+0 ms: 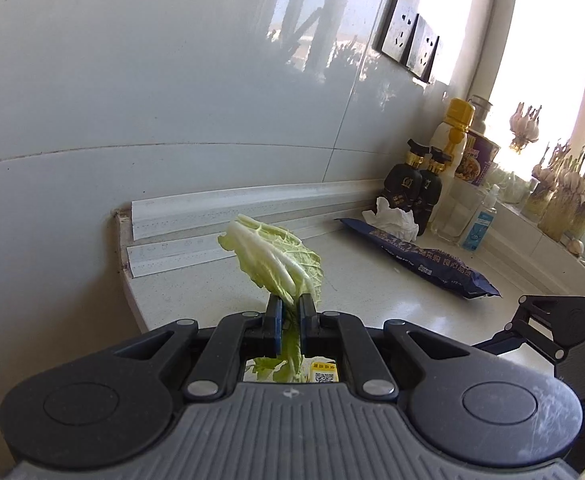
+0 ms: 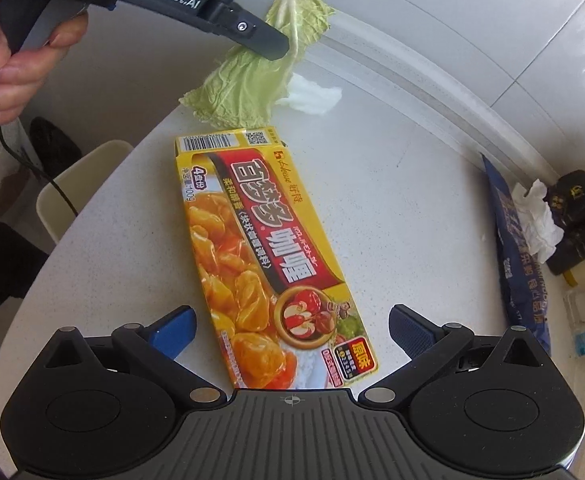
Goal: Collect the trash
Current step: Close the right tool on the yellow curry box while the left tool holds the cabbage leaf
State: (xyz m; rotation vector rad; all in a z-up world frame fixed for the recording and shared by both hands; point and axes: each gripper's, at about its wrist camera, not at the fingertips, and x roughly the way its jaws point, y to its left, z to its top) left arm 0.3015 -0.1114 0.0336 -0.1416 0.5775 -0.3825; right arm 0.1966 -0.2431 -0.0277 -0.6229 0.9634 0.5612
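A pale green cabbage leaf (image 1: 276, 258) hangs above the white counter (image 1: 372, 280), pinched between the blue pads of my left gripper (image 1: 290, 308), which is shut on it. The right wrist view shows the same leaf (image 2: 248, 84) dangling from the left gripper (image 2: 280, 50), held by a hand (image 2: 20, 56). A yellow curry box (image 2: 268, 248) lies flat on the counter just ahead of my right gripper (image 2: 292, 334). Its blue fingers (image 2: 176, 330) stand wide apart, one on each side of the box's near end, touching nothing.
A dark blue snack bag (image 1: 420, 258) lies at the right with a crumpled white tissue (image 1: 392, 218) by it. Dark bottles (image 1: 416, 184) and other containers stand against the wall. A white scrap (image 2: 312, 94) lies behind the leaf. A chair (image 2: 80, 184) stands past the counter's edge.
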